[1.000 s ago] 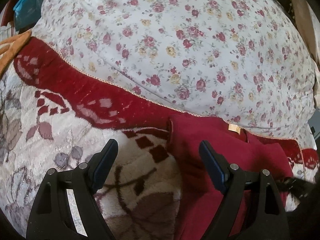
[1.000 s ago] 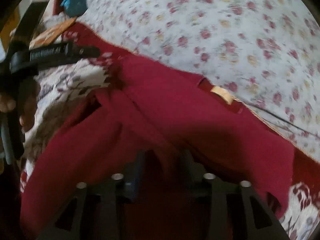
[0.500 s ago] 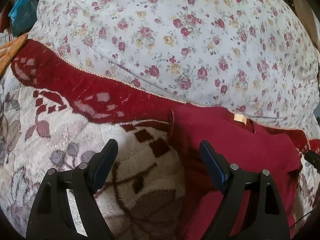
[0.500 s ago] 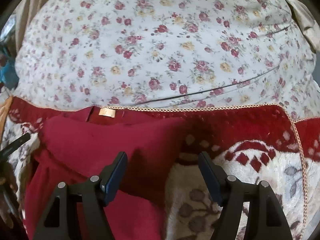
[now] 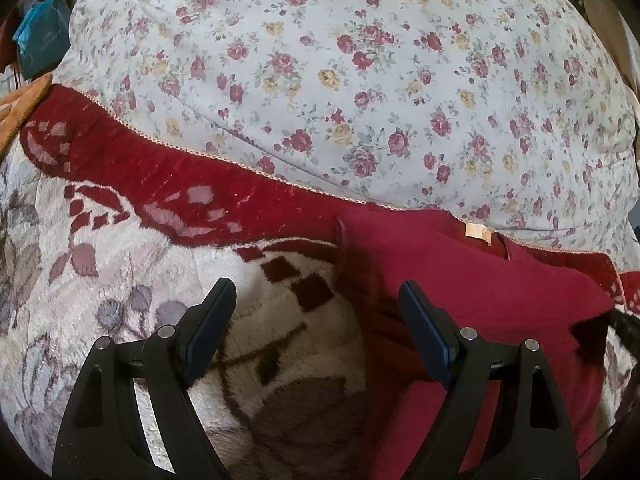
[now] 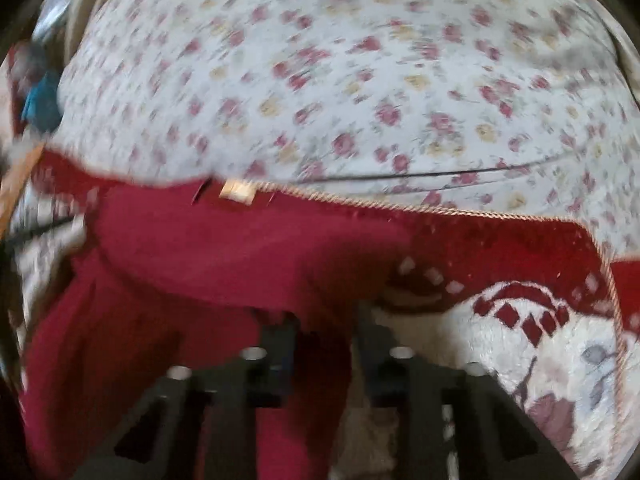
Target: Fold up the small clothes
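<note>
Item 1: dark red garment (image 5: pixel 472 280), tan label (image 5: pixel 477 232) at its neck, is lying on your plush blanket (image 5: pixel 120 280), just below the floral bedding (image 5: pixel 360 80). Item 2: your left gripper (image 5: pixel 316 312) is hovering over the garment's left edge, its jaws standing wide apart with nothing between them. Item 3: your right gripper (image 6: pixel 324 332), blurred, is showing jaws that have just been closing, now pinching a fold of the garment's right edge.
</note>
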`<control>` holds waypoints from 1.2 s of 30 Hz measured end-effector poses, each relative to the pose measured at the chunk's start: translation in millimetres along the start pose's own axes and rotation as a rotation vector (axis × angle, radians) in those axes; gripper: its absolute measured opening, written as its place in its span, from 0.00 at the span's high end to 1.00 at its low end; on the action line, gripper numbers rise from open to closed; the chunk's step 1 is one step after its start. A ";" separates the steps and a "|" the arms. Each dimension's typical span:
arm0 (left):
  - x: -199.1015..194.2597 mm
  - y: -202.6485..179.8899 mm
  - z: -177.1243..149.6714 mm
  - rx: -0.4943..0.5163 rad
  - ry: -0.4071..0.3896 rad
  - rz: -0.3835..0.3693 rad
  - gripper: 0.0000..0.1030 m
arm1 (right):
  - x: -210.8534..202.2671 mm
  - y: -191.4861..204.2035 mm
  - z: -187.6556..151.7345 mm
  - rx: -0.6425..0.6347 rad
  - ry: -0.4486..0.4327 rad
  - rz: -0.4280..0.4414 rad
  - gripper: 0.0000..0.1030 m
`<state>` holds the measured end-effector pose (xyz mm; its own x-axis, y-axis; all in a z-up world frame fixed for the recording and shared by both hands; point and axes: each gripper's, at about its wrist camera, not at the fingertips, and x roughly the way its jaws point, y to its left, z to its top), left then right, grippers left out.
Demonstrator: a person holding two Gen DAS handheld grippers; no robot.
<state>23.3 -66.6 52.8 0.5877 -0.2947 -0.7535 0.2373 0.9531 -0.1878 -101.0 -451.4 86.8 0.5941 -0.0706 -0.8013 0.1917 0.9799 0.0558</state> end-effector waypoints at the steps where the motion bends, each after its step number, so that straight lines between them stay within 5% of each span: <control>1: -0.4 0.3 0.4 0.000 -0.002 -0.002 0.19 | -3.2 -6.6 -0.4 0.031 -0.015 -0.022 0.87; 6: 0.5 -3.1 -0.4 0.005 0.001 -0.009 0.19 | 1.3 -22.6 -23.1 0.041 0.069 -0.082 0.90; 9: -0.7 -9.0 -2.4 0.028 0.007 -0.014 0.19 | -4.6 -21.4 -31.1 0.023 0.099 -0.031 0.87; 10: -1.8 -11.0 -2.7 0.034 0.011 -0.021 0.19 | -11.0 -23.1 -30.0 0.034 0.098 -0.022 0.84; 12: -4.6 -16.7 -0.8 0.040 0.025 -0.043 0.19 | -32.7 -28.7 -25.0 0.065 0.042 -0.028 0.55; 13: -5.4 -19.0 -0.1 0.041 0.029 -0.048 0.19 | -42.0 -31.9 -21.9 0.075 0.009 -0.043 0.52; 19: 12.9 -43.6 6.6 0.100 0.066 -0.040 0.19 | -29.1 -7.4 18.5 0.014 -0.030 -0.015 0.53; 21: 26.0 -47.6 5.6 0.123 0.096 -0.031 0.19 | -3.3 6.5 25.2 -0.015 0.005 -0.004 0.66; 23: 37.7 -45.9 1.4 0.134 0.133 -0.003 0.19 | 23.1 15.8 28.1 -0.054 0.044 -0.024 0.69; 28: 52.9 -36.8 -2.7 0.102 0.180 -0.010 0.19 | 61.1 4.1 5.7 -0.031 0.151 -0.057 0.75; 36: 51.1 -39.6 -4.3 0.126 0.159 0.010 0.19 | 60.9 1.1 -13.3 -0.019 0.099 -0.062 0.76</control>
<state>40.6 -119.2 19.0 0.4635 -0.2608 -0.8469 0.3327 0.9370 -0.1066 -75.1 -452.1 30.1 0.5010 -0.1134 -0.8580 0.2104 0.9776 -0.0064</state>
